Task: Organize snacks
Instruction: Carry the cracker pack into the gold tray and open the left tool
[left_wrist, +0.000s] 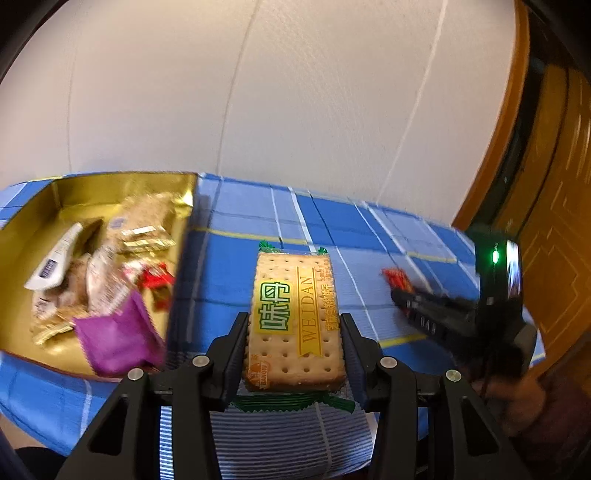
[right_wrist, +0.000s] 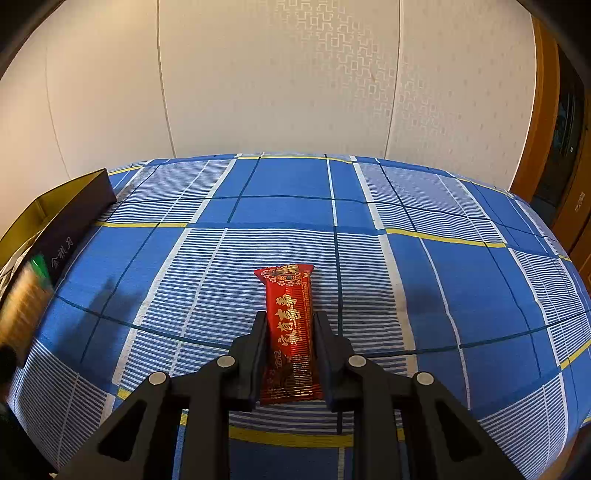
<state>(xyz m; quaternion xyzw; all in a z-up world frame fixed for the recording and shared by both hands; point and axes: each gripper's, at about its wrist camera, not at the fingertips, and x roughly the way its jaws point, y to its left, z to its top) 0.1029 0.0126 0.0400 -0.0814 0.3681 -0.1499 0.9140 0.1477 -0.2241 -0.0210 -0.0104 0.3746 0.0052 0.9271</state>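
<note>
Already both grippers carry a snack. The left gripper (left_wrist: 295, 332) has its jaws clamped on the sides of a cracker packet (left_wrist: 295, 325), lifted above the blue checked cloth (left_wrist: 332, 229) and just to the right of the gold box (left_wrist: 92, 192), where several wrapped snacks (left_wrist: 107, 273) already lie in a heap. The right gripper (right_wrist: 290, 332) has its jaws pressed against both long edges of a red snack bar (right_wrist: 291, 332); whether the bar is lifted or lies on the cloth cannot be told from its own view.

The risks look mostly like slips and snags. The cracker packet is held by its slick film edges, so a quick swing toward the box could let it slide out, and a hard squeeze could crack the biscuits inside. Judging by the blur, the left side is moving fast. A low pass might catch the packet on the box's wall. The purple pouch (left_wrist: 118, 332) pokes over the near rim, and a packet dropped on the heap could knock it out onto the cloth.
</note>
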